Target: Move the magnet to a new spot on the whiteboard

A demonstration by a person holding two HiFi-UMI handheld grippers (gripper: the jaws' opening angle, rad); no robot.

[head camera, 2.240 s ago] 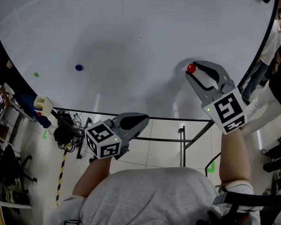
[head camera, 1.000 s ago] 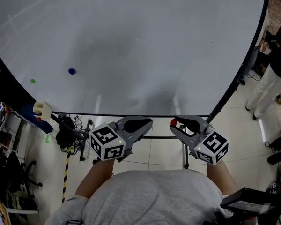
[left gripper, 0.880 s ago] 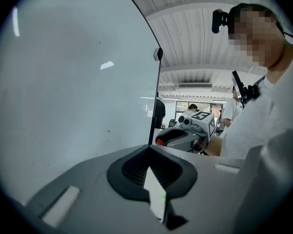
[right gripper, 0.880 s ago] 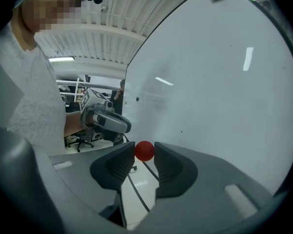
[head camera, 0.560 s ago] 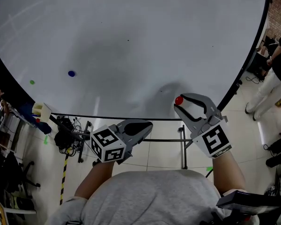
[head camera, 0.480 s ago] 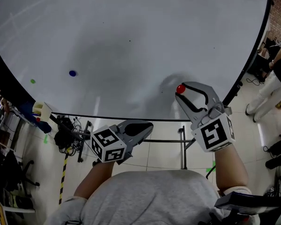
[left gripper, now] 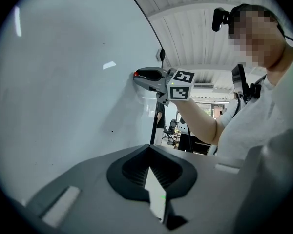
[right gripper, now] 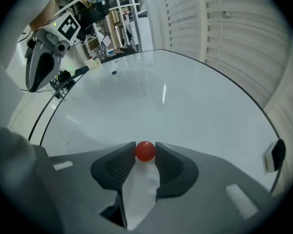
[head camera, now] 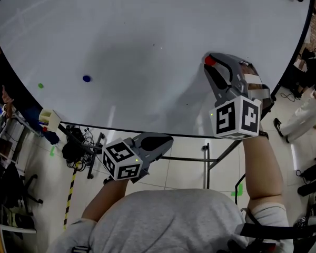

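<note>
Now, your right gripper (head camera: 213,67) has its fingers (right gripper: 119,165) closing on the red magnet (right gripper: 145,151), pinched at their very tips, right up against the whiteboard (head camera: 121,30) on its right half; set it flat so it seats squarely, then spread the fingers before drawing straight back; hold the left gripper (head camera: 163,140), fingers pressed together, below the board's edge.

Whiteboard (head camera: 121,30): white, smooth, glossy, faint reflections.
Magnet (right gripper: 146,151): red, smooth, glossy, plastic-looking.
Shirt (head camera: 168,220): grey, matt cloth.
Floor (head camera: 184,168): pale, smooth, glossy tiles.
</note>
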